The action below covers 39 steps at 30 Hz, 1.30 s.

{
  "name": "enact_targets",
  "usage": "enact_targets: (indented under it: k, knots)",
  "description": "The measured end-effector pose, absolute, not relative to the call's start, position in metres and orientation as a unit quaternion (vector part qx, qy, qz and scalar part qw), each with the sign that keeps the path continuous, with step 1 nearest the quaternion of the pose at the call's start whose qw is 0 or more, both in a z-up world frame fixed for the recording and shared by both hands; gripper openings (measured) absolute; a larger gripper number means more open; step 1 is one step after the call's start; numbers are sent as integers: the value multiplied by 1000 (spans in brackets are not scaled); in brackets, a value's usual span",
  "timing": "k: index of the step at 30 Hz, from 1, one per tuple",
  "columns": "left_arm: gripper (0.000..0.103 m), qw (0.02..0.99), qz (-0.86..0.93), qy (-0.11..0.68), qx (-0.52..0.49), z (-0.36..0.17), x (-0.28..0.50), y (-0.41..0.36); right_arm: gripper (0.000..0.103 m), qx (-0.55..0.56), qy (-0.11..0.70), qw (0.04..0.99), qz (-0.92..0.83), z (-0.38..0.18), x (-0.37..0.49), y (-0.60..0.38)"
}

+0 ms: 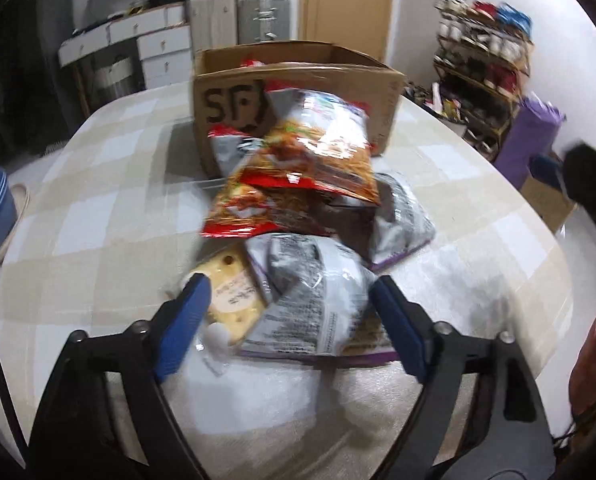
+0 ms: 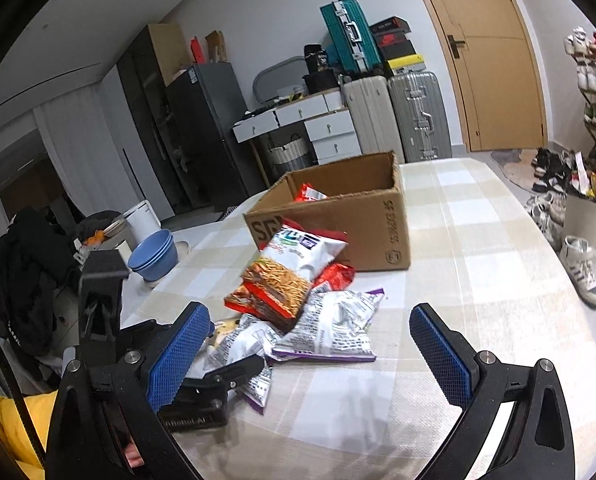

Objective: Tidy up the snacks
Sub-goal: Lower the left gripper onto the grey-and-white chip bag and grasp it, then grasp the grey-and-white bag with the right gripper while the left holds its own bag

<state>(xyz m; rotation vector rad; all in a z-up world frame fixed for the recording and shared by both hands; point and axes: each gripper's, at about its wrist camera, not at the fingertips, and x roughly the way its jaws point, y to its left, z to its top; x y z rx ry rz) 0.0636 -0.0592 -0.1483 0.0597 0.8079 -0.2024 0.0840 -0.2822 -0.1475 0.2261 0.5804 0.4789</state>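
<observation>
L tongs [image 1: 288, 292] astride crinkly foil bag [image 1: 310, 304]

left wrist view sits low over the bench [image 1: 98, 208], right up close to the snack pile [image 1: 298, 200], looking forward between its own blue fingers [image 1: 186, 320] toward the cardboard box [image 1: 298, 80] and the door [image 1: 346, 0] beyond. a bit blurred here. right wrist view rides higher and further back, off to the right, facing across the bench [image 2: 478, 240] at the same snack pile [image 2: 298, 300] and cardboard box [image 2: 338, 216], suitcases and door [image 2: 490, 60] behind. both views share pile, box, blue bowls [image 2: 154, 254] and door, and the right view catches the left hand-held gripper [image 2: 202, 376] at its lower left.
</observation>
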Motion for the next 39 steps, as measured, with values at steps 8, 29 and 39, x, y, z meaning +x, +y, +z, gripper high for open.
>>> enact_targets:
  k: [8,29,39]
  knots:
    - [50,915,-103,367,128,-163,68,-108,102,123,288,921,232,-154,85,-290]
    - [35,916,-169,364,8,-150,82,-55,102,143,327,906,225,-166,96,-284]
    - [35,906,-202,359,-93,-141,78,-12,102,145,361,895,218,-178,119,-280]
